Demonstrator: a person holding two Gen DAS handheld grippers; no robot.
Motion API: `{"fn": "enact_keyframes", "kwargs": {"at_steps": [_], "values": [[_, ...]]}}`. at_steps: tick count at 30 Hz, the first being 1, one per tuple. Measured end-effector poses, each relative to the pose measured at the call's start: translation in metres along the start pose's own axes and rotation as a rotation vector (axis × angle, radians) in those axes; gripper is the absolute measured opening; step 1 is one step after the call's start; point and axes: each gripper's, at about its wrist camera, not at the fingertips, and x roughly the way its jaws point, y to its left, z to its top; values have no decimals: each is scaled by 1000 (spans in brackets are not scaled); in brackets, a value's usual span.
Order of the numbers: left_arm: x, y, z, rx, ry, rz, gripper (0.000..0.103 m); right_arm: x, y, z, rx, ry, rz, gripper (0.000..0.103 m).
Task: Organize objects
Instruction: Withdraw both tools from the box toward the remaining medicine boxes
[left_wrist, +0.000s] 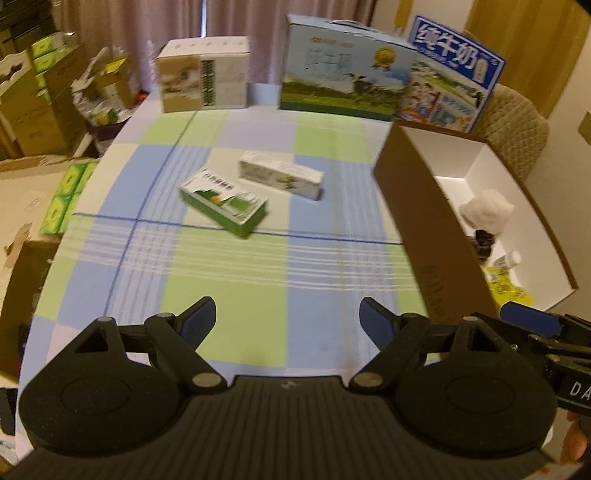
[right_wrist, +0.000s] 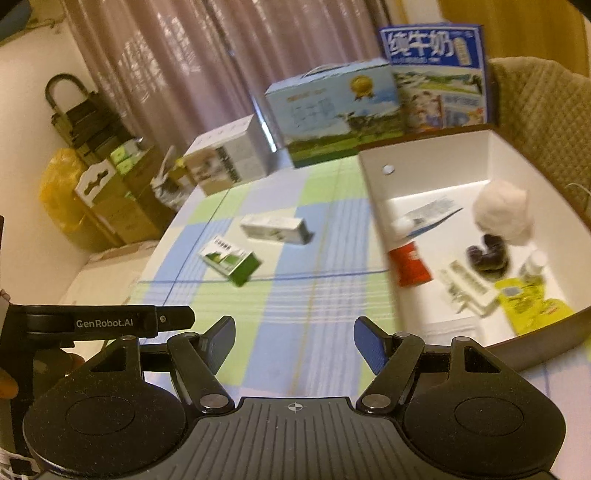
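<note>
Claws left (left_wrist: 287, 320) and right (right_wrist: 294, 341) hover level, side by side, spread empty above the tablecloth (left_wrist: 229, 280)

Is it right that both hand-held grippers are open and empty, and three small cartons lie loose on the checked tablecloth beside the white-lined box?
Not quite: only two cartons lie on the tablecloth, the green carton and the white carton, as the left wrist view shows. The left hand-held gripper and right hand-held gripper are open and empty, beside the white-lined box.
</note>
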Motion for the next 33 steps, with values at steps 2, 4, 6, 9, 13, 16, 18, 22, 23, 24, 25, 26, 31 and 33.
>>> {"fn": "enact_keyframes", "kwargs": {"at_steps": [2,4,6,9,13,16,18,22,23,24,25,26,31,33], "values": [[1,8,-1,-12,5,17,82,7,4,-2,-5,12,8,68],[3,16,-2,-26,8,31,82,14,7,-2,-11,22,8,68],[6,23,-2,-37,13,45,82,23,9,-2,-20,31,8,68],[12,30,-2,-51,21,59,82,36,11,-1,-24,41,0,68],[23,37,0,-63,28,80,82,54,11,1,-24,54,-11,68],[33,42,1,-75,38,84,82,67,10,3,-19,56,-12,68],[39,45,3,-81,43,90,82,76,11,6,-20,54,-18,68],[52,51,8,-100,43,104,83,95,12,12,-26,47,-28,68],[56,52,10,-108,43,105,83,100,13,14,-28,45,-31,68],[61,53,13,-117,41,105,83,105,14,15,-30,43,-36,68],[66,55,17,-128,39,102,83,110,15,18,-32,41,-42,68],[72,55,20,-136,40,97,83,115,15,20,-34,39,-47,68],[103,58,46,-189,23,78,86,138,14,42,-42,24,-62,68],[117,60,58,-213,20,84,86,146,14,54,-54,9,-71,68]]}}
